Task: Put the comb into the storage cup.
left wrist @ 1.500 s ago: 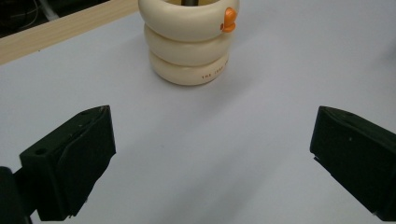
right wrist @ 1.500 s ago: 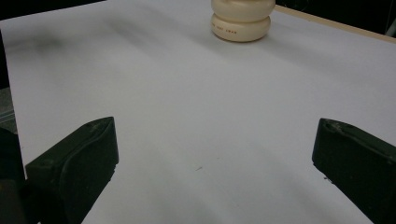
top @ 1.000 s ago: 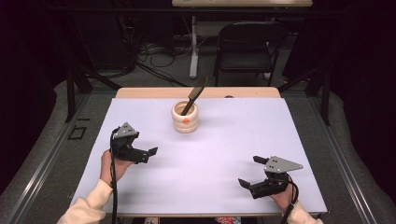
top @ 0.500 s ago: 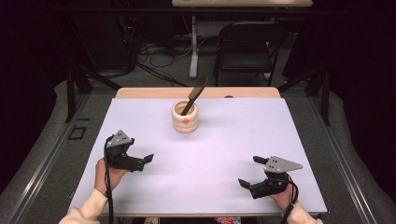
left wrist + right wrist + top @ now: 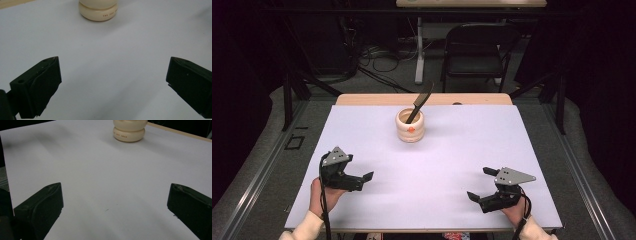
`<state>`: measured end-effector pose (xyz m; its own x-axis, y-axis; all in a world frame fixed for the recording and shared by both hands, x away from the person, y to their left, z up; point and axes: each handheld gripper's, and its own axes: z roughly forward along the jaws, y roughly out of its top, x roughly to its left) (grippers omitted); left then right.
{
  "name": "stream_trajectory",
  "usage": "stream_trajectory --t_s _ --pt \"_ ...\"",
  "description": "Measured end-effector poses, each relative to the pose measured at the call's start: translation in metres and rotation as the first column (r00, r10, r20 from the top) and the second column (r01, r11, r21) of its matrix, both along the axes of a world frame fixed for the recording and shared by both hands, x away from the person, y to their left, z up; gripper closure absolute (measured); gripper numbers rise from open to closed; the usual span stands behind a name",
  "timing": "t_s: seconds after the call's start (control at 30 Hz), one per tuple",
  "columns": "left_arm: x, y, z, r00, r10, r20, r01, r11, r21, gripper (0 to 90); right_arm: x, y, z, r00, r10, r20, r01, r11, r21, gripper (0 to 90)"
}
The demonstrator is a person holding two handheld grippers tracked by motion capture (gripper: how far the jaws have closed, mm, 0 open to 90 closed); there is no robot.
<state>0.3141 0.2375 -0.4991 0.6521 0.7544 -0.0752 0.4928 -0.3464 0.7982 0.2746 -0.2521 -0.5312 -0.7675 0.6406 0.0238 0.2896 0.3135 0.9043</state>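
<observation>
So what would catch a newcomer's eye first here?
Probably the cream jar standing alone at the far middle of the white table, a dark utensil leaning out of its mouth. Then the two open tongs near the front edge: the left tongs and the right tongs, both empty.

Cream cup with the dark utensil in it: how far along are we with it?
Nothing looks done. The cream cup stands far on the white table with the dark utensil leaning inside. Nothing is in hand: the left hand-held gripper and right hand-held gripper sit near the front edge, jaws wide open and empty. Reaching for the cup and utensil is probably all left.
</observation>
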Motion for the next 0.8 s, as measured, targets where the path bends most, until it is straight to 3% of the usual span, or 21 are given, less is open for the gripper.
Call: stream_trajectory --t_s 0.8 --pt "-0.024 0.009 -0.018 0.9994 0.023 -0.024 -0.024 0.9995 -0.021 0.0 0.001 0.0 -0.001 1.0 -0.001 -0.004 0.001 1.0 -0.002 0.0"
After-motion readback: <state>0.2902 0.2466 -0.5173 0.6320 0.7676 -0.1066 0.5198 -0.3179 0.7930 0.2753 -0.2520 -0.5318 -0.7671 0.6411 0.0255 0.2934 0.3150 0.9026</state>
